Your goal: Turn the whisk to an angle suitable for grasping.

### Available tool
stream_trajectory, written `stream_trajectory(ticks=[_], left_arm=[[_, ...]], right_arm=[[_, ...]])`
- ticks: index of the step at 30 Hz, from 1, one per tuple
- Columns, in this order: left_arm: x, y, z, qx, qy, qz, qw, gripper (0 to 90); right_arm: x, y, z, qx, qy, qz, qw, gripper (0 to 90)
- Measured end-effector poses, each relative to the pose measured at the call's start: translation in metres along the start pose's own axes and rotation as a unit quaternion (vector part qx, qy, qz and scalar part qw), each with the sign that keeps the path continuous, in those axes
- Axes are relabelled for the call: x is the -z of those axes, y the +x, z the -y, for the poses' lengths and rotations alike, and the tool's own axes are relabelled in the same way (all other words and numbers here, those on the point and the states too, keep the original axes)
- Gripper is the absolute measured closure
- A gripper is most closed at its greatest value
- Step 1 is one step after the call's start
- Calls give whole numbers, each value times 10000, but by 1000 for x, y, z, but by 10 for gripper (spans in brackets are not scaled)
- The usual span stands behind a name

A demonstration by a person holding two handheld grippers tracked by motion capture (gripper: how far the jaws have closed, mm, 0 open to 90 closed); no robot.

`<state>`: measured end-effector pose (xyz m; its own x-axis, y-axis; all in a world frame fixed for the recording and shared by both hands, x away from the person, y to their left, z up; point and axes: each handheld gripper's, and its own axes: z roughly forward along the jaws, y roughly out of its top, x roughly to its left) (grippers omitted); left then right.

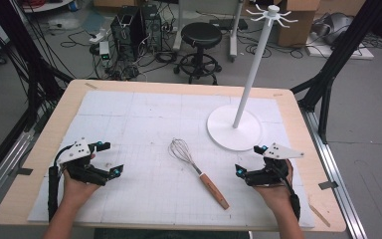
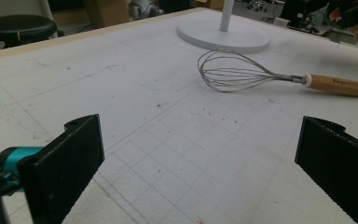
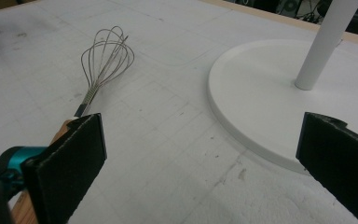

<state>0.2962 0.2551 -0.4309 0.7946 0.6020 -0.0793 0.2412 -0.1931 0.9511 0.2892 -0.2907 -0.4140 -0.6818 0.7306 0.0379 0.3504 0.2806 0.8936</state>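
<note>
With the whisk point(image 1: 197, 171) lying loose mid-tabletop point(image 1: 40, 149), nearer the front edge, and both the left gripper point(image 1: 107, 158) and right gripper point(image 1: 249, 159) spread wide and empty, the right should probably clamp the wooden handle squarely.

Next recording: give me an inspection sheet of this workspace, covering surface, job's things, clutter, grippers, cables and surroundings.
Surface: wooden table covered by a scuffed white gridded mat.
Job's things: wire whisk with wooden handle lying flat mid-mat; white hook stand on a round base upright beyond it.
Clutter: nothing seen.
Grippers: left gripper and right gripper open, holding nothing, either side of the whisk.
Cables: one trails from each gripper along the forearm.
Surroundings: black round stool, computer towers, floor wiring.
</note>
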Motion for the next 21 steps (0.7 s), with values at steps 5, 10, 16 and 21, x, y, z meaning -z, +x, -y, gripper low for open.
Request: stream_trajectory(ticks=[5,10,16,21], left_arm=[[0,-1,0,-44,60,-20,10000,17],[1,-4,0,-152,118,-8,9998,17],[1,-3,0,-148,86,-8,9999,17],[0,-4,0,-136,115,3,9998,17]], right_arm=[[2,1,0,16,32,96,9999,4],[2,5,-2,78,38,85,9999,3],[2,13,-9,225,-3,104,9997,4],[0,17,-11,289,10,65,9996,4]])
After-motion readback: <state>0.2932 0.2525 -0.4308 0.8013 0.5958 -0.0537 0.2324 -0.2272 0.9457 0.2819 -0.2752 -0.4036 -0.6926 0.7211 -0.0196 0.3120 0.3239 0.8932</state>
